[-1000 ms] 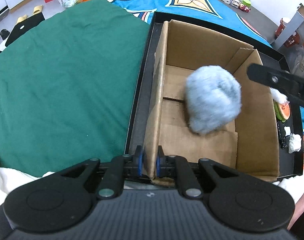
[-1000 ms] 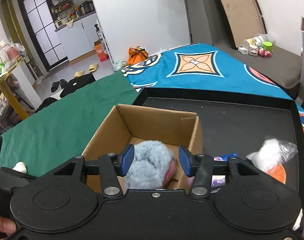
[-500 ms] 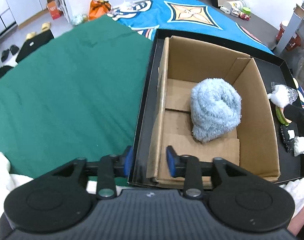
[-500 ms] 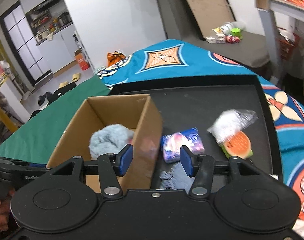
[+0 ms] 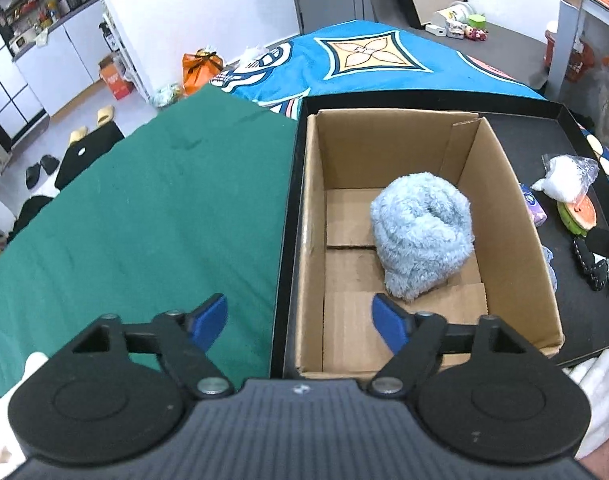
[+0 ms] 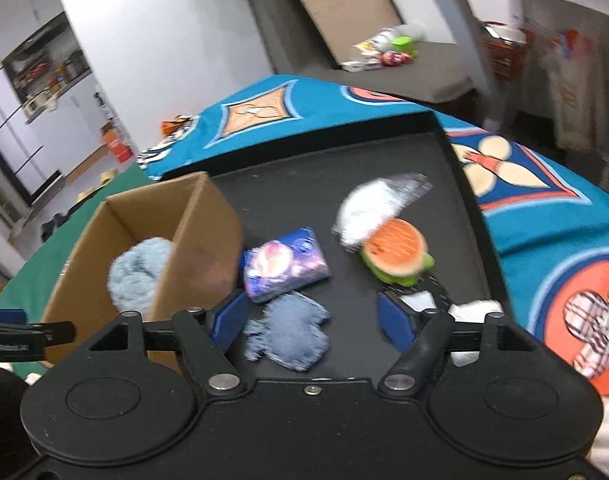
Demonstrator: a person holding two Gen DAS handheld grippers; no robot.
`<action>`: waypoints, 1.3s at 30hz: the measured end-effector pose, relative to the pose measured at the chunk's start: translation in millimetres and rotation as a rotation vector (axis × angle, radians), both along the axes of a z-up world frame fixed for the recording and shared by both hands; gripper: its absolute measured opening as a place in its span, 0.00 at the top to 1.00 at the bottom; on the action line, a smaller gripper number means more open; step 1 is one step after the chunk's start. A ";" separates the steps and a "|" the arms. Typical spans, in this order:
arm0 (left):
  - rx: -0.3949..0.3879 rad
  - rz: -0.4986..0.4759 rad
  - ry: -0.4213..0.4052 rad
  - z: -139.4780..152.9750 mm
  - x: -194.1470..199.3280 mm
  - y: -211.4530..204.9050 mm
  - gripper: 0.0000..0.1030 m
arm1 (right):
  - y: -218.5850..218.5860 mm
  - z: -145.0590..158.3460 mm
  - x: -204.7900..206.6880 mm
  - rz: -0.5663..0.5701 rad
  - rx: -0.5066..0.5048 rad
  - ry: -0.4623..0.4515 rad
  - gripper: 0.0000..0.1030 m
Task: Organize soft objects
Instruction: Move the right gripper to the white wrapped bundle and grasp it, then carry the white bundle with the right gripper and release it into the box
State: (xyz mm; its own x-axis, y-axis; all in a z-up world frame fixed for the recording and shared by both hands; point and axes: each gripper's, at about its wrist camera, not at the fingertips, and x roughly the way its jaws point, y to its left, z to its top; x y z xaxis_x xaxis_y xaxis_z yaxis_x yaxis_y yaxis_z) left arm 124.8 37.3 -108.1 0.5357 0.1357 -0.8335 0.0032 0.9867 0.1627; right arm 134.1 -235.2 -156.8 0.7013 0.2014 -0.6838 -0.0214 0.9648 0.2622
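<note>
Dark green cloth [image 5: 144, 216] covers surface left of shallow black tray [image 6: 344, 160]. Open brown cardboard box [image 5: 500, 216] stands in tray's left part, w/ rolled fluffy light-blue towel [image 5: 422, 236] on its floor, toward right wall. Left gripper [image 5: 300, 316] hangs over box's near-left corner, jaws just been opening, now spread, nothing btwn. Right gripper [image 6: 312, 316] over tray, jaws also just been opening, spread above flat blue-grey fuzzy cloth piece [image 6: 290, 332], not pinching it. Beyond: purple-blue soft packet [image 6: 284, 266], watermelon-slice plush [image 6: 396, 252], white stuffing in clear plastic bag [image 6: 368, 208].

No legible text (only blurs)
</note>
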 end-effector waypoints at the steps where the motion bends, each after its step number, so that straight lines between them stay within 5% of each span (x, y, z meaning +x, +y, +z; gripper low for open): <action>1: 0.004 -0.005 -0.003 0.4 0.5 -2.3 0.18 | -2.4 -3.6 -1.4 -0.004 -0.004 0.001 0.30; 15: 0.034 -0.009 0.028 -5.8 5.7 -35.4 0.13 | -45.2 -26.2 -7.6 -0.094 -0.086 -0.008 0.32; 30: 0.092 -0.001 0.052 -6.9 18.0 -56.0 0.13 | -62.2 -55.9 4.8 -0.080 -0.156 0.082 0.58; 39: 0.127 -0.008 0.075 -7.8 18.2 -62.4 0.13 | -63.6 -48.2 1.6 -0.080 -0.107 0.058 0.60</action>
